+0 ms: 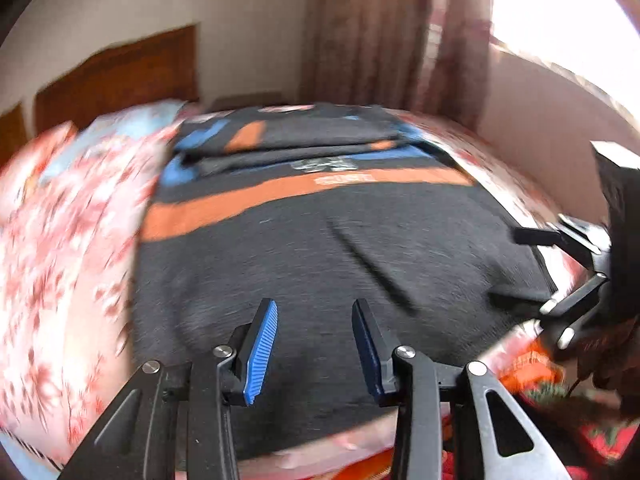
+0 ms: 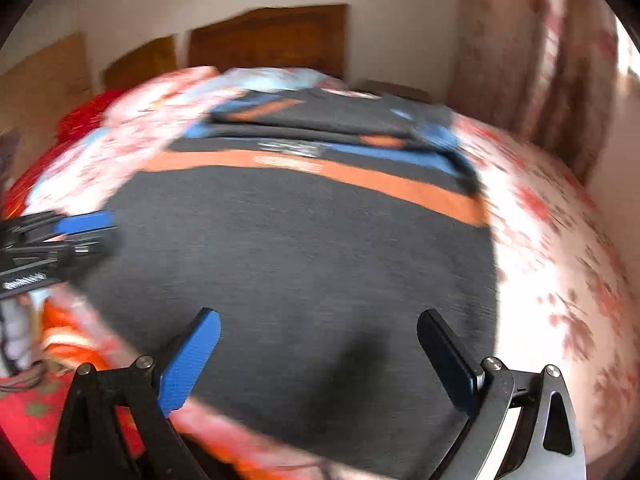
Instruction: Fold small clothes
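A dark grey shirt [image 1: 320, 248] [image 2: 300, 248] with an orange stripe and blue patches lies spread on the bed, its far end folded over itself in layers. My left gripper [image 1: 316, 304] hovers over the shirt's near part, its blue pads apart with nothing between them. My right gripper [image 2: 319, 315] stands wide open above the near right part of the shirt, also empty. In the left wrist view the right gripper [image 1: 520, 268] reaches in over the shirt's right edge. In the right wrist view the left gripper [image 2: 88, 232] shows blurred at the left.
The shirt rests on a pink floral bedspread [image 1: 60, 260] [image 2: 560, 260]. A wooden headboard [image 1: 120, 80] [image 2: 268, 36] stands at the far end. Patterned curtains [image 1: 380, 40] [image 2: 520, 60] hang to the right. Red and orange cloth [image 1: 528, 368] [image 2: 32, 412] lies at the near edge.
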`<action>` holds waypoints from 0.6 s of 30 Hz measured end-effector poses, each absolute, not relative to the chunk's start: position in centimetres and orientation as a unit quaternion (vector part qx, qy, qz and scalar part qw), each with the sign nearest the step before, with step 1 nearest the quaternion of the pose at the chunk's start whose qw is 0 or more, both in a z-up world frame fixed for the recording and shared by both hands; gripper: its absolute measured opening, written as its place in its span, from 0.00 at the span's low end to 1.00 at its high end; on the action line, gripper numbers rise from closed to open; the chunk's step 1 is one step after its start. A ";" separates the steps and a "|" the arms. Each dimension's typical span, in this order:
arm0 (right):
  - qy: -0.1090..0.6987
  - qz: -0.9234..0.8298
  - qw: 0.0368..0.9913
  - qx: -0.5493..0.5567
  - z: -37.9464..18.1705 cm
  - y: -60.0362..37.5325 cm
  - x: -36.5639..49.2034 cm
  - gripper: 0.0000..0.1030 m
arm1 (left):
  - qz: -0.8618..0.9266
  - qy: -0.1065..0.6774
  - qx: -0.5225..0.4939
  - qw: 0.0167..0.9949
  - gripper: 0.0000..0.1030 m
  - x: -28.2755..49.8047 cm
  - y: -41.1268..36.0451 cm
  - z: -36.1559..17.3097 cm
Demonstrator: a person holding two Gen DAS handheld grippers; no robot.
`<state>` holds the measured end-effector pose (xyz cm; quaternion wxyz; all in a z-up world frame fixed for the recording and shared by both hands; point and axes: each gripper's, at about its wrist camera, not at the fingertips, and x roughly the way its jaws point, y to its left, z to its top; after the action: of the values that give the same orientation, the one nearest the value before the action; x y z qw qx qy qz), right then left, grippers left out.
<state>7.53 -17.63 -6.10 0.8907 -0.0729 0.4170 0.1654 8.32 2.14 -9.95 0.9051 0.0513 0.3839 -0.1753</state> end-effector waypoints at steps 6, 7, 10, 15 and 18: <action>0.427 0.206 0.874 -0.110 -8.6 -15.8 7.1 1.00 | -0.178 0.415 0.021 0.892 0.39 9.4 3.7 -12.1; 0.426 0.205 0.874 -0.116 -8.6 -16.2 7.0 1.00 | -0.173 0.414 0.016 0.894 0.39 9.4 4.3 -12.1; 0.436 0.175 0.876 -0.107 -8.5 -18.6 6.8 1.00 | -0.163 0.407 0.012 0.899 0.39 8.9 6.0 -12.3; 0.433 0.162 0.884 -0.066 -7.4 -22.7 4.5 1.00 | -0.160 0.399 -0.002 0.903 0.39 6.6 8.2 -11.9; 0.417 0.147 0.896 -0.032 -5.9 -25.3 2.8 1.00 | -0.159 0.378 -0.041 0.911 0.39 5.8 10.6 -11.1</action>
<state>2.80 -25.27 -5.89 0.8963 -0.0321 0.4173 0.1466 5.83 10.62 -11.08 0.9111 -0.0413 0.3781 -0.1590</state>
